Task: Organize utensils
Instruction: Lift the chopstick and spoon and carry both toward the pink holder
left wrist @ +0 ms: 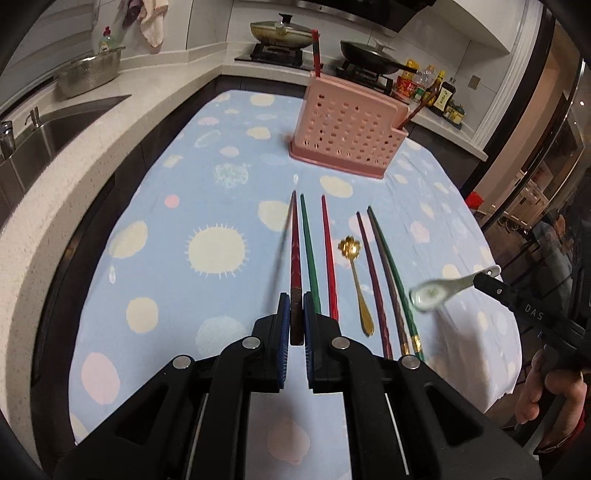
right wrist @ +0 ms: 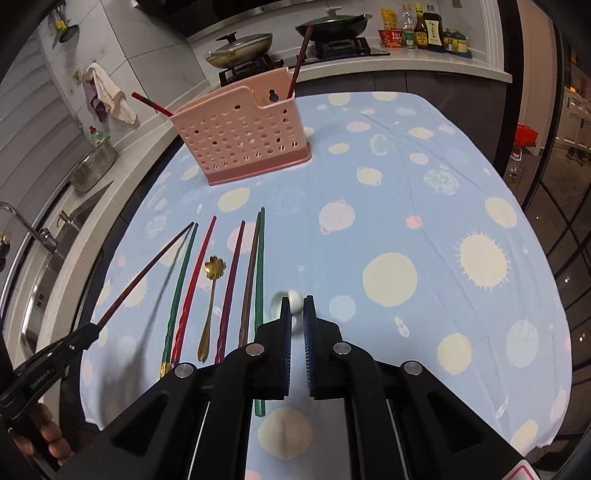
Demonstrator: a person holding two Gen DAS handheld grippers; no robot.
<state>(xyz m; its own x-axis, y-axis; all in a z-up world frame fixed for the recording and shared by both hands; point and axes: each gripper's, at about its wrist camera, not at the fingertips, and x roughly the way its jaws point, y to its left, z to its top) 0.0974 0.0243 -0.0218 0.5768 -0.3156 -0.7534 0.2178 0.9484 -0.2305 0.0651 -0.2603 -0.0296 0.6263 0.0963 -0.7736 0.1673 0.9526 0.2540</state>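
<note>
My left gripper (left wrist: 294, 308) is shut on a dark red chopstick (left wrist: 295, 251) and holds it above the cloth; it also shows in the right wrist view (right wrist: 144, 273). My right gripper (right wrist: 296, 306) is shut on the handle of a white ceramic spoon (right wrist: 294, 297), whose bowl shows in the left wrist view (left wrist: 430, 294). Several chopsticks (left wrist: 310, 254) and a gold flower spoon (left wrist: 356, 284) lie in a row on the blue cloth. A pink perforated utensil holder (left wrist: 349, 138) stands beyond them with two chopsticks in it.
The table (right wrist: 406, 184) wears a blue cloth with pale dots. A counter with a sink (left wrist: 55, 129) runs along the left. A stove with pans (left wrist: 284, 33) and sauce bottles (left wrist: 432, 88) stand behind the holder.
</note>
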